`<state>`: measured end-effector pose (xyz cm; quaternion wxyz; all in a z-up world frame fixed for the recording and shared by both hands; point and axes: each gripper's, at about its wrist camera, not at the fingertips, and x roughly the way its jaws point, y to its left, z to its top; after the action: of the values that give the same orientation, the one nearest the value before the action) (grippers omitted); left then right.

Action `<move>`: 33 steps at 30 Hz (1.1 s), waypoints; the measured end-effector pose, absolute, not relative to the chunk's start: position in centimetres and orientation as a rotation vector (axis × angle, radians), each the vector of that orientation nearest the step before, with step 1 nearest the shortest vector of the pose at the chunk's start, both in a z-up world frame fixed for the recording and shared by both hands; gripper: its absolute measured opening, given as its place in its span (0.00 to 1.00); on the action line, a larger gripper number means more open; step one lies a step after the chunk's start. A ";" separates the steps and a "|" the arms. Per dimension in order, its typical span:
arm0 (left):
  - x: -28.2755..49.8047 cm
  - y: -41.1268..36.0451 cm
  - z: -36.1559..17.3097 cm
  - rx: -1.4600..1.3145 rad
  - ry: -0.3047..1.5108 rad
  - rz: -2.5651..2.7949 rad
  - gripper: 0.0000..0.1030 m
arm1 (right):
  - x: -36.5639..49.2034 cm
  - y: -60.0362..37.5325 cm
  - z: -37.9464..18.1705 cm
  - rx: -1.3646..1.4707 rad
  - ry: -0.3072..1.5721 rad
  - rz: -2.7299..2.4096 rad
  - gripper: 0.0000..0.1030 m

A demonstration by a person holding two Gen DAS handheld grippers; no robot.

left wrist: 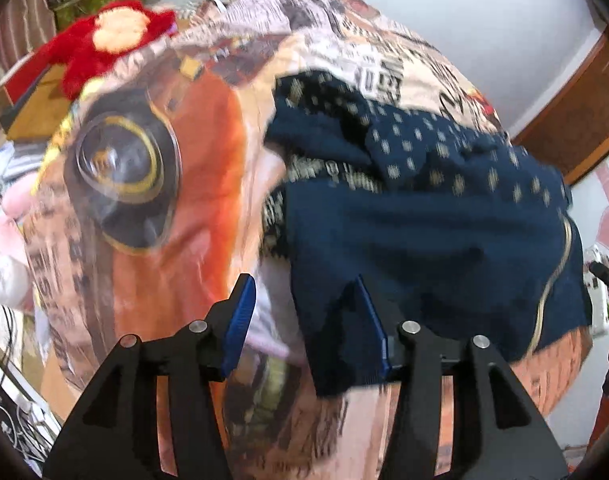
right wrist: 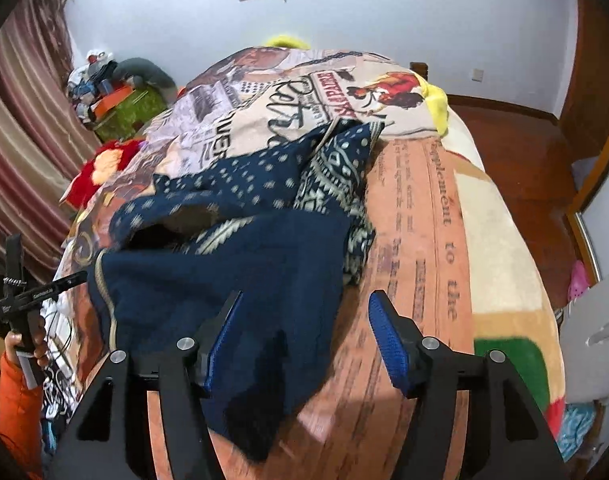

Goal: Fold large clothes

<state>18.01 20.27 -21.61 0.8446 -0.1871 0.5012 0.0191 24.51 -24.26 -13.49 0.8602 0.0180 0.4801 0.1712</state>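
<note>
Left wrist view shows the left gripper [left wrist: 304,312] spread over the navy garment [left wrist: 424,232] on the printed blanket [left wrist: 152,272], while the right gripper [right wrist: 304,332] is likewise spread, pinching nothing.

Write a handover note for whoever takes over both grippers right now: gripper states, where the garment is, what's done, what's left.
Left gripper: open, over the near left edge of the navy garment; cloth lies between the fingers, not pinched.
Right gripper: open, the garment's near right corner between the fingers, not pinched.
The garment lies bunched on the printed blanket, patterned part rumpled at the far end.
Done: near part lies folded over, released.
Left: smooth it, finish folding.
</note>
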 end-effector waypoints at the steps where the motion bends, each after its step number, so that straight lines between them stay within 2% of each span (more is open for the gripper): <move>1: 17.6 19.9 -22.1 -0.397 1.075 0.024 0.49 | 24.0 -24.2 -13.5 0.038 1.010 0.365 0.59; 9: 16.8 17.6 -27.1 -0.449 1.187 -0.015 0.52 | 20.7 -23.5 -15.4 0.063 1.052 0.399 0.59; 12: 17.0 17.9 -27.9 -0.522 1.173 -0.015 0.51 | 20.0 -23.4 -16.0 0.064 1.031 0.389 0.59; 14: 17.1 18.0 -27.7 -0.550 1.153 -0.024 0.50 | 19.8 -23.4 -16.2 0.072 1.017 0.381 0.55; 16: 17.3 17.9 -27.3 -0.560 1.135 -0.042 0.40 | 19.7 -23.3 -16.4 0.086 1.010 0.382 0.40; 18: 17.6 17.5 -27.0 -0.547 1.132 -0.056 0.23 | 19.6 -23.0 -16.4 0.082 1.002 0.396 0.32; 19: 17.7 17.2 -26.7 -0.531 1.129 -0.056 0.19 | 19.5 -22.8 -16.4 0.078 1.000 0.402 0.27; 20: 17.8 16.9 -26.4 -0.515 1.126 -0.058 0.08 | 19.4 -22.6 -16.4 0.070 0.996 0.409 0.25; 21: 17.7 16.5 -25.8 -0.497 1.117 -0.063 0.04 | 19.4 -22.4 -16.4 0.068 0.993 0.412 0.20; 22: 17.6 16.4 -25.4 -0.485 1.104 -0.064 0.04 | 19.4 -22.2 -16.3 0.070 0.993 0.414 0.15; 25: 17.0 15.9 -22.4 -0.453 1.030 -0.085 0.03 | 19.4 -22.1 -15.6 0.069 0.981 0.417 0.09; 33: 13.7 15.6 -11.6 -0.395 0.776 -0.109 0.03 | 17.7 -22.7 -9.9 0.099 0.798 0.459 0.05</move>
<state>13.74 15.63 -11.61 0.9053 -0.1911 0.3758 -0.0525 17.67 -22.67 -9.92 0.8948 0.0477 0.3848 0.2214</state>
